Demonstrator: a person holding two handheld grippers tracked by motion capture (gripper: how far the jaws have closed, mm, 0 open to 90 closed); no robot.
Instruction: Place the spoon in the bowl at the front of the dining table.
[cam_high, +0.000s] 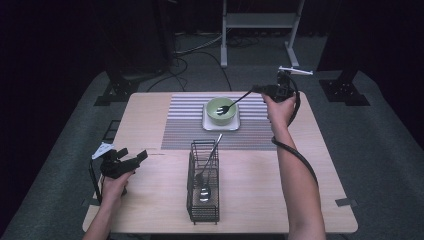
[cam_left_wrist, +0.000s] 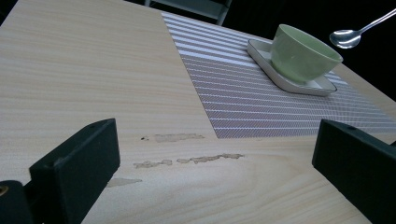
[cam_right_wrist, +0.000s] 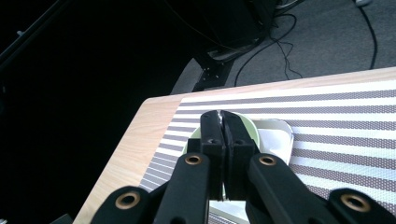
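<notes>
High view: shiny metal spoon (cam_high: 239, 100) over round green bowl (cam_high: 221, 110)

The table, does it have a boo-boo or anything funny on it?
Yes. The wooden table has scuffed, peeled-looking patches on its surface, just beside the striped placemat. Nothing looks spilled.

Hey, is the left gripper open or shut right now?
Open. The left gripper shows its two black jaws standing wide apart, with bare table between them.
</notes>
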